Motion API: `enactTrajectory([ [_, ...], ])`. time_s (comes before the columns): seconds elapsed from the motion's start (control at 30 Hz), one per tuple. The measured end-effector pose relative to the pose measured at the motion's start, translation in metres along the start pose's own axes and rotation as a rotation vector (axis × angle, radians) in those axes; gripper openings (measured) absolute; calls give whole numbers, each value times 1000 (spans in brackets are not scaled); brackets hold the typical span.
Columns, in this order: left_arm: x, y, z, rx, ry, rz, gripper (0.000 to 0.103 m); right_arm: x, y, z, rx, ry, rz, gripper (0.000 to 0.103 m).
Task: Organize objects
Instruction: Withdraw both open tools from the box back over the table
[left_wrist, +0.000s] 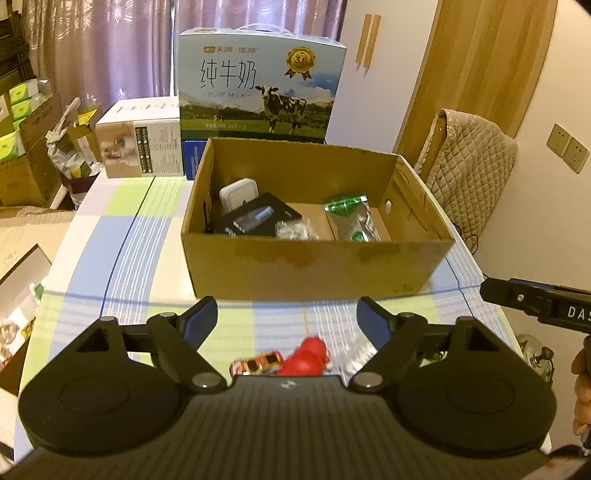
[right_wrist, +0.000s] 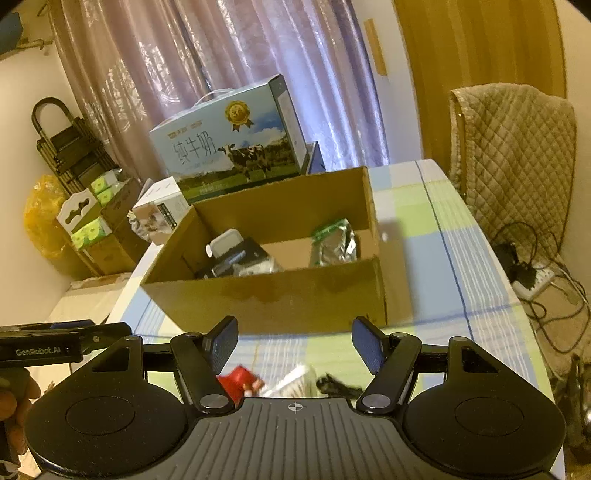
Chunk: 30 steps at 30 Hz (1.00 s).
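An open cardboard box (left_wrist: 317, 269) (right_wrist: 280, 295) stands on the checked tablecloth. Inside lie a white device (left_wrist: 238, 194), a black packet (left_wrist: 255, 219), a clear wrapped item (left_wrist: 295, 229) and a green-and-silver pouch (left_wrist: 352, 219) (right_wrist: 334, 242). In front of the box, close under both cameras, lie a red toy (left_wrist: 306, 358) (right_wrist: 238, 382), a small orange toy car (left_wrist: 256, 363), a white item (right_wrist: 291, 380) and a dark item (right_wrist: 338, 386). My left gripper (left_wrist: 286, 319) is open above the red toy with nothing in it. My right gripper (right_wrist: 293, 341) is open and holds nothing.
A milk carton box (left_wrist: 258, 81) and a white box (left_wrist: 140, 147) stand behind the cardboard box. A chair with a quilted cover (right_wrist: 517, 155) is at the table's right side. Stacked boxes (left_wrist: 26, 140) crowd the floor at left. Cables (right_wrist: 535, 266) lie at right.
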<state>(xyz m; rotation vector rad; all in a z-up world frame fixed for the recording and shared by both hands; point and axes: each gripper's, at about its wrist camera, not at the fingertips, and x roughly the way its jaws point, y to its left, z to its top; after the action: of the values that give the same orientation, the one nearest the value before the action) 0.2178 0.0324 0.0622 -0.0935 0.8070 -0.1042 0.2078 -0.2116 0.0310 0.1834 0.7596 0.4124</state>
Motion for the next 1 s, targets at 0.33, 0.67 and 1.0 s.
enactTrajectory([
  [0.33, -50, 3, -60, -50, -28, 26, 100, -46, -2, -55, 66, -4, 3, 66],
  [0.67, -78, -3, -110, -21, -78, 63, 102, -68, 7, -121, -30, -6, -22, 66],
  [1.0, -73, -12, -138, 4, -25, 23, 102, -72, -1, -140, -32, 10, -29, 66],
])
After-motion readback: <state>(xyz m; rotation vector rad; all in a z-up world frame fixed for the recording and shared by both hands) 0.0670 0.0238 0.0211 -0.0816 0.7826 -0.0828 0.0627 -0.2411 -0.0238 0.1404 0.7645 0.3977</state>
